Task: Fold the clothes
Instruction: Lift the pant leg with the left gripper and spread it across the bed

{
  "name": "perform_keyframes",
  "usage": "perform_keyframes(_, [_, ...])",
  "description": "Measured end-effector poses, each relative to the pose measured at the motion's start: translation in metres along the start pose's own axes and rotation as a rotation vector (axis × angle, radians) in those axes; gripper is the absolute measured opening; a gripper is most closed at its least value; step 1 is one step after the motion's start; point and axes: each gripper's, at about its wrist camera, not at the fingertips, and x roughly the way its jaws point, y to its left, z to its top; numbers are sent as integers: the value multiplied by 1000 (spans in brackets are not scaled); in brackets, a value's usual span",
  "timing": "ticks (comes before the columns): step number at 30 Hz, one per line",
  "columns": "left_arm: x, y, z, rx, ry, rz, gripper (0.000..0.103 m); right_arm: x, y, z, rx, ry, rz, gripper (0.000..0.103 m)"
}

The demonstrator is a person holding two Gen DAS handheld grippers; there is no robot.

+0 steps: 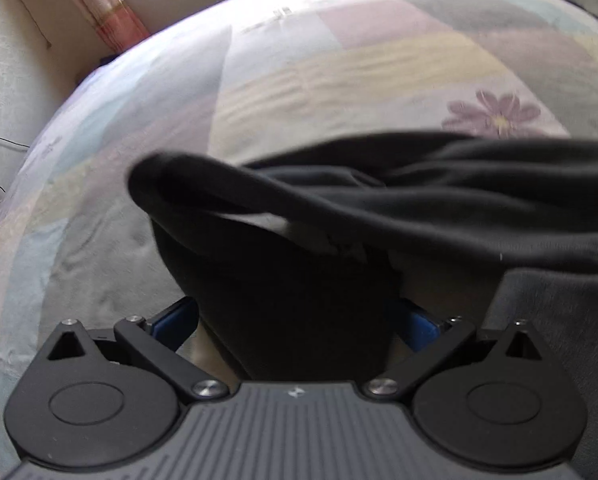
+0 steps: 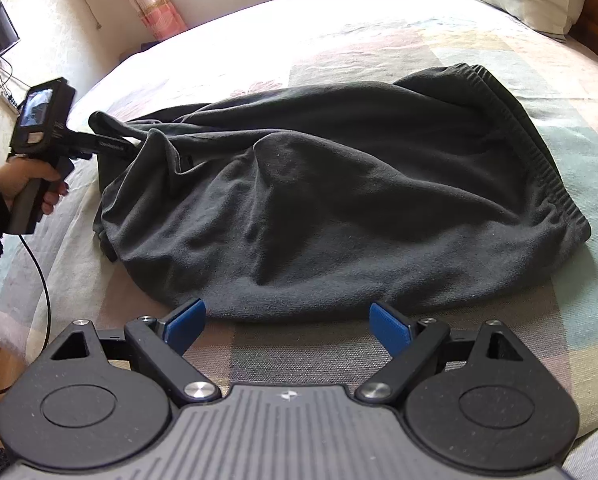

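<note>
Softly rumpled dark fleece garment (image 2: pixel 331 200) on pastel patchwork bedspread (image 2: pixel 419 52), left gripper (image 1: pixel 295 316) fingers grasping its edge, right gripper (image 2: pixel 287 324) fingers released.

hidden: left gripper (image 1: pixel 295 320) fingertips, under dark garment (image 1: pixel 379 200) | blurred: bedspread (image 1: pixel 339 60)

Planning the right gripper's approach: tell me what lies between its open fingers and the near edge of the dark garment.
Nothing but bare bedsheet separates the right gripper from the dark garment, as the right wrist view shows.
</note>
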Motion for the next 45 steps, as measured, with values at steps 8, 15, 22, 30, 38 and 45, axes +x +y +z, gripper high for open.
perform_keyframes(8, [4,19,-14,33,-22,180,103,-4,3,-2,-4,-5,-13,93])
perform_keyframes(15, [8,93,-35,-44,35,346,103,-1,4,-1,-9,1,-11,93])
perform_keyframes(22, [11,168,-56,-154,97,467,102,0,12,0,-29,7,-10,93])
perform_keyframes(30, [-30,141,-47,-179,-71,85,102,9,27,4,-68,24,-6,93])
perform_keyframes(38, [18,96,-14,-111,-68,3,102,12,38,4,-94,41,-25,93])
perform_keyframes(45, [48,117,-11,-191,-40,128,103,21,30,7,-67,53,-50,93])
